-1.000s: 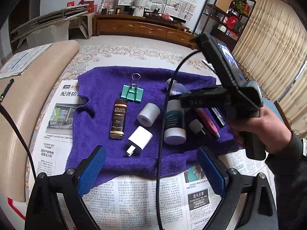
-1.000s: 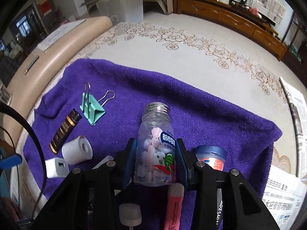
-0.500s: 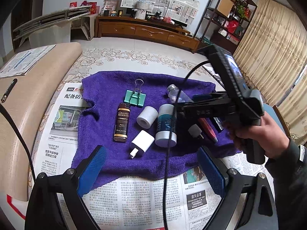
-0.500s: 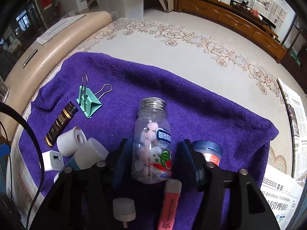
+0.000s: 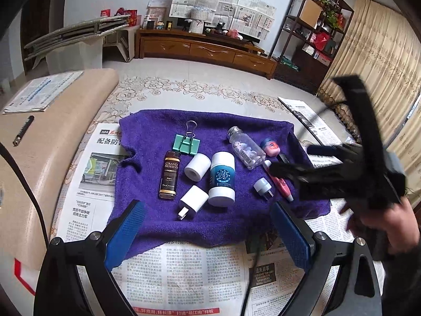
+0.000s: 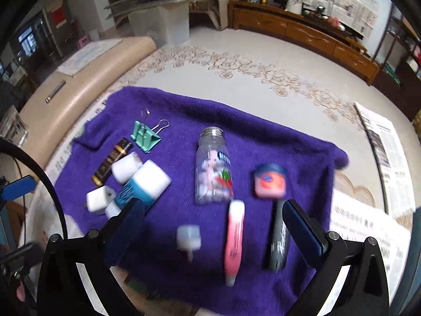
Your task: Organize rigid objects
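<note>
A purple towel [image 5: 218, 226] lies over sheets of newspaper [image 5: 184, 271] on a beige table [image 5: 44, 142], and every loose item sits on it; the left gripper [image 5: 206, 233] hovers at the towel's near edge with its blue pads spread wide and nothing between them; the right gripper [image 6: 214, 223], blurred in the left view, hangs over the towel's right side, its fingers likewise parted and empty. The clear candy bottle [image 5: 246, 147] lies on its side near the towel's middle, its long axis running diagonally, the threaded uncapped mouth pointing to the far edge and the base toward the grippers; it touches neither gripper. Just right of it sits a small blue-lidded jar [image 5: 271, 146]; in front lie a pink pen-shaped tube [image 6: 234, 239] and a dark marker [image 6: 279, 239], both lengthwise toward the camera, with a small white plug adapter [image 5: 262, 186] beside them. To the left lies a white-and-teal bottle [image 5: 221, 179], a white tape roll [image 5: 197, 167], a white charger [image 5: 193, 200], a brown Grand Reserve bottle [image 5: 169, 175] and a green binder clip [image 5: 186, 143]; a black cable [image 5: 252, 268] crosses the near foreground.
</note>
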